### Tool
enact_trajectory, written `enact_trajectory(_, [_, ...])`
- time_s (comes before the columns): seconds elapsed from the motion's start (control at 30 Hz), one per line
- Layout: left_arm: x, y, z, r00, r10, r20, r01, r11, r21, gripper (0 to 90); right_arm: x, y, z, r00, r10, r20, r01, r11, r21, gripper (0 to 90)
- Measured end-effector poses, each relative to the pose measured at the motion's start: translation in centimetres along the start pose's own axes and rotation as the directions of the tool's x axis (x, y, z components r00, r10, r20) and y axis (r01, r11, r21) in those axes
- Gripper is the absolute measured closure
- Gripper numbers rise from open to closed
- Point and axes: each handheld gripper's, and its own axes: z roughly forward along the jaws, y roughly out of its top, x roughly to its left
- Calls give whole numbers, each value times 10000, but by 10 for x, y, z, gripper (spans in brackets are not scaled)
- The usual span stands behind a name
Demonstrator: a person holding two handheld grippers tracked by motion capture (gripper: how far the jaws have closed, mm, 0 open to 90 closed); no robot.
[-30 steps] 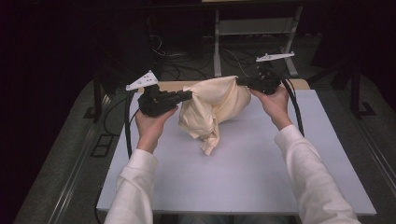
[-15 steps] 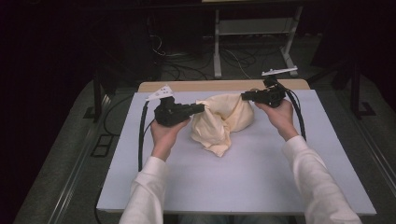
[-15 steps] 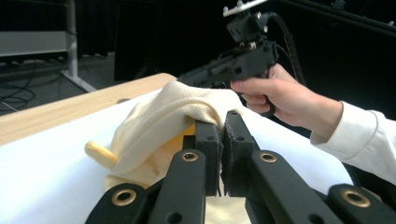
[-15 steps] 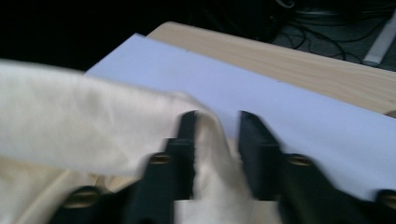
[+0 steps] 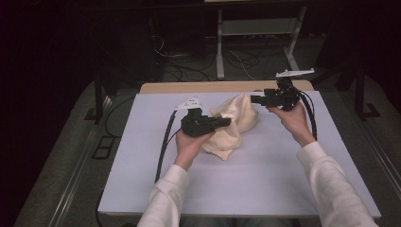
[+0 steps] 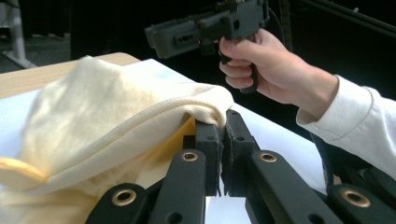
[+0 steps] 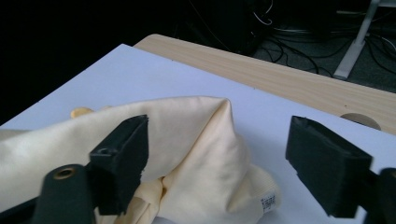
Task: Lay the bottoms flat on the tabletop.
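Cloth [image 5: 234, 124] on table [image 5: 265, 189], left gripper [image 5: 226, 122] at its left, right gripper [image 5: 255, 99] behind-right

My right tongs [image 7: 217, 165] stand wide apart, nothing between the jaws. Below and beyond them lies the cream cloth [image 7: 187, 140], bunched and folded, with a small tag [image 7: 268, 202] at its near hem. It rests on the white sheet [image 7: 140, 70] covering the bench [image 7: 280, 77], whose wood edge shows past the sheet. Cables [image 7: 289, 28] lie on the dark floor behind.
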Motion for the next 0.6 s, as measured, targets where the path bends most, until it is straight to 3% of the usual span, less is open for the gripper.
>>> enact_trajectory(0.27, [-9,-19,32,9982,-132,589,90,9974,711,857,4,1,-5,9979,207,-621,-217,9996,-164,132])
enact_trajectory(0.37, [-15,-28,45,9972,-90,748,5,9935,1137,857,8,1,-6,9968,142,-786,-146,9999,-49,132])
enact_trajectory(0.6, [-27,-40,66,9944,-57,1053,-112,9872,1590,856,19,1,-3,9926,-122,-1207,139,9998,127,132])
